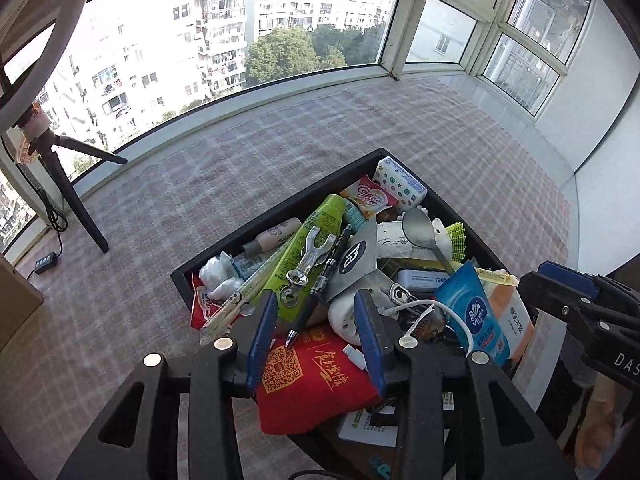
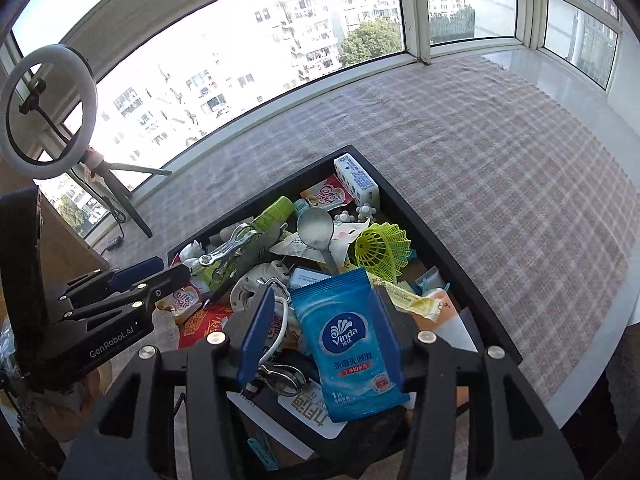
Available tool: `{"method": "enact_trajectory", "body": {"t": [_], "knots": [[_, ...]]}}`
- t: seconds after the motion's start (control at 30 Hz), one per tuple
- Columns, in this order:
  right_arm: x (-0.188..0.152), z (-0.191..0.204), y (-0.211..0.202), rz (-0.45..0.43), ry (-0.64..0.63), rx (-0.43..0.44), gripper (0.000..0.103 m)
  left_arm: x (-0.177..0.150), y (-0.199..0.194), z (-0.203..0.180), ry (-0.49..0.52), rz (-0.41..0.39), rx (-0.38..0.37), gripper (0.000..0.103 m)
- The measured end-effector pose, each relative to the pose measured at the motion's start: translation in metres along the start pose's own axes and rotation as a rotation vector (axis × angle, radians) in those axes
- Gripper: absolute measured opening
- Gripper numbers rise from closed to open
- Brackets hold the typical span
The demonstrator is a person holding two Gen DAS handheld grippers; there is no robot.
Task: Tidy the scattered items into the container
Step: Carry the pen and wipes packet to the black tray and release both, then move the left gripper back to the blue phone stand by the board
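Note:
A black tray (image 1: 280, 205) on the checked cloth is heaped with small items: a green tube (image 1: 308, 240), a metal wrench (image 1: 308, 260), a black pen (image 1: 320, 284), a spoon (image 1: 420, 228) and a red pouch (image 1: 312, 380). My left gripper (image 1: 316, 340) is open above the red pouch at the tray's near end. My right gripper (image 2: 320, 336) is open, its fingers on either side of a blue Vinda wipes packet (image 2: 352, 340) lying on the heap. The packet also shows in the left wrist view (image 1: 476, 312). A yellow-green shuttlecock (image 2: 380, 248) lies in the tray.
A ring light on a tripod (image 2: 48, 108) stands at the far left by the window. A cardboard box (image 1: 16, 304) sits at the left. The checked cloth (image 2: 480, 168) stretches right and beyond the tray to the window sill.

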State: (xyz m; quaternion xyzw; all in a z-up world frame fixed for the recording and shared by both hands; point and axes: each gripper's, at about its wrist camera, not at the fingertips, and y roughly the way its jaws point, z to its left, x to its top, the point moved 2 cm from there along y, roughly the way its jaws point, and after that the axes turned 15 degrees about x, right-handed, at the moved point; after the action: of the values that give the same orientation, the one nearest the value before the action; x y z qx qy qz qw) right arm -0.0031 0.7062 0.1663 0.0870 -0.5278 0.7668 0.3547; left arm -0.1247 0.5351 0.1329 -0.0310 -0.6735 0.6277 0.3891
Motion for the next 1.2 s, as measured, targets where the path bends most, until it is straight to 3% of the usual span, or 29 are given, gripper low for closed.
{"method": "enact_trajectory", "body": {"t": [0.23, 0.5, 0.93, 1.2], "knots": [[-0.012, 0.042, 0.005, 0.004, -0.037, 0.007, 0.049, -0.029, -0.01, 0.079, -0.097, 0.02, 0.056, 0.038], [-0.036, 0.126, 0.025, -0.013, -0.116, 0.032, 0.049, -0.081, -0.022, 0.216, -0.24, 0.043, 0.193, 0.038], [-0.081, 0.257, 0.099, 0.085, -0.239, 0.109, 0.049, -0.199, -0.026, 0.462, -0.662, 0.151, 0.375, 0.038], [-0.1, 0.31, 0.132, 0.139, -0.329, 0.125, 0.049, -0.263, -0.015, 0.577, -0.859, 0.224, 0.469, 0.038]]}}
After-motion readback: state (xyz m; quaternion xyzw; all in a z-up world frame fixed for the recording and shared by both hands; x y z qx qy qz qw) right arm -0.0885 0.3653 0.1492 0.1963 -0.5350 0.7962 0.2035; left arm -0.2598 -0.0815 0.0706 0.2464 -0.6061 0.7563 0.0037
